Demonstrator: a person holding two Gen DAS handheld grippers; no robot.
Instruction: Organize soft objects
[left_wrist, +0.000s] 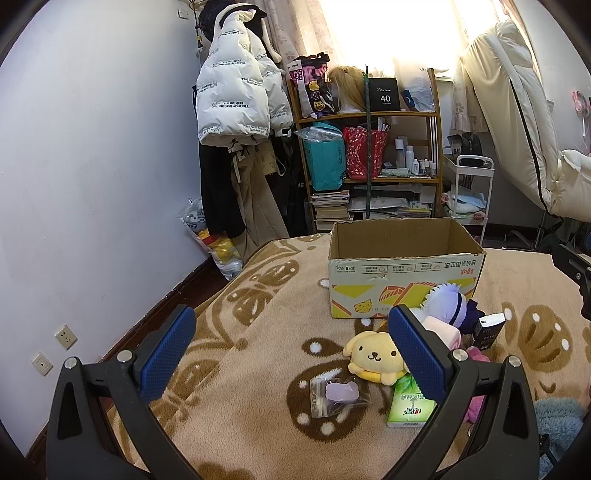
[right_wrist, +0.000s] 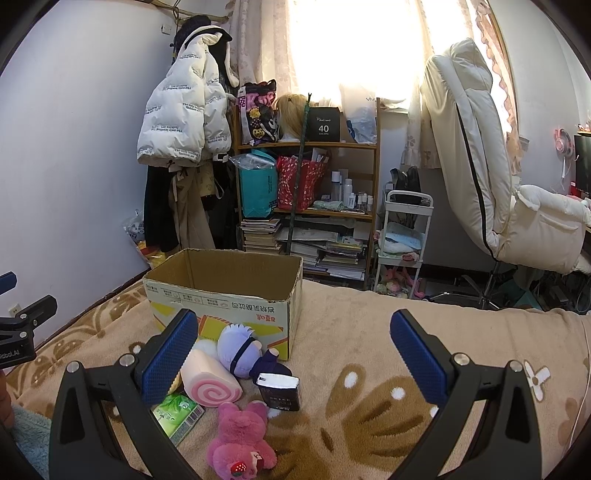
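An open cardboard box (left_wrist: 402, 273) (right_wrist: 221, 295) stands on the bed's brown patterned blanket (left_wrist: 258, 350). In front of it lie a yellow dog plush (left_wrist: 373, 356), a purple-haired doll (left_wrist: 448, 302) (right_wrist: 242, 349), a pink swirl-roll cushion (right_wrist: 210, 382), a pink bear plush (right_wrist: 240, 443), a green tissue pack (left_wrist: 408, 404) (right_wrist: 177, 411), a small bag holding a lilac charm (left_wrist: 338, 395) and a black box (right_wrist: 279, 391). My left gripper (left_wrist: 291, 350) hovers open just left of the pile. Just as wide apart and holding nothing, my right gripper (right_wrist: 293, 354) is open above the pile's right side.
A wooden shelf (left_wrist: 369, 147) full of bags and books stands past the bed's foot, with coats (left_wrist: 236, 81) hanging to its left. A white trolley (right_wrist: 402, 240) and a cream chair (right_wrist: 480, 166) fill the right. A blue fluffy cloth (left_wrist: 557, 417) lies at the near edge.
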